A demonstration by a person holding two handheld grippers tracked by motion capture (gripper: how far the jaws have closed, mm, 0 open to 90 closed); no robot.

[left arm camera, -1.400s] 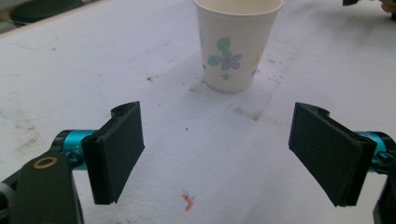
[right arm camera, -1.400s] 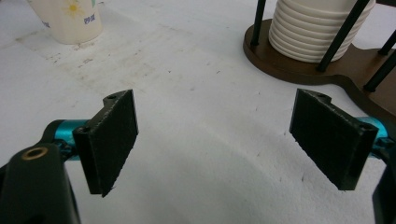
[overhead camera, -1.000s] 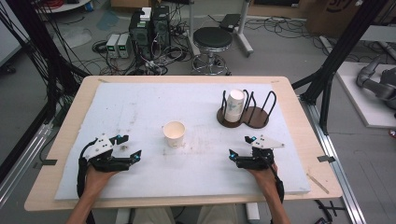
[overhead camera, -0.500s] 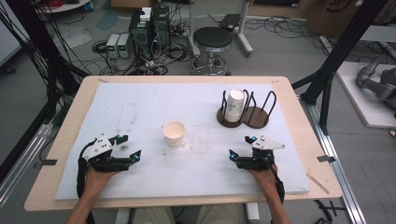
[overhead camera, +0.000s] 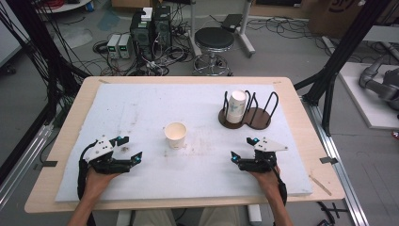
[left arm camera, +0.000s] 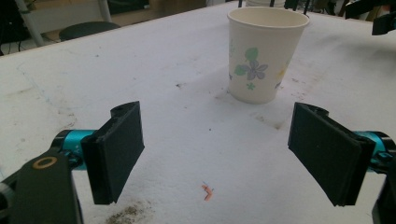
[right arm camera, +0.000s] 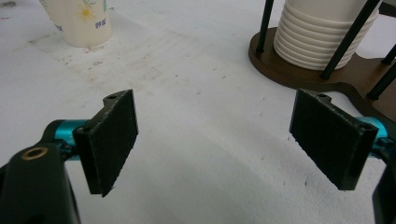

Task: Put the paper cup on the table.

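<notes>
Your paper cup (overhead camera: 175, 135) stands upright mid-table, apparently empty, white with a flower print. The wire rack (overhead camera: 248, 111) holds stacked cups (overhead camera: 235, 106). Your left gripper (overhead camera: 127, 149) and right gripper (overhead camera: 242, 150) both gape, holding nothing.

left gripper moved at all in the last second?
No. The left gripper sits at the same spot relative to the upright floral paper cup on the white foam mat, jaws open.
</notes>
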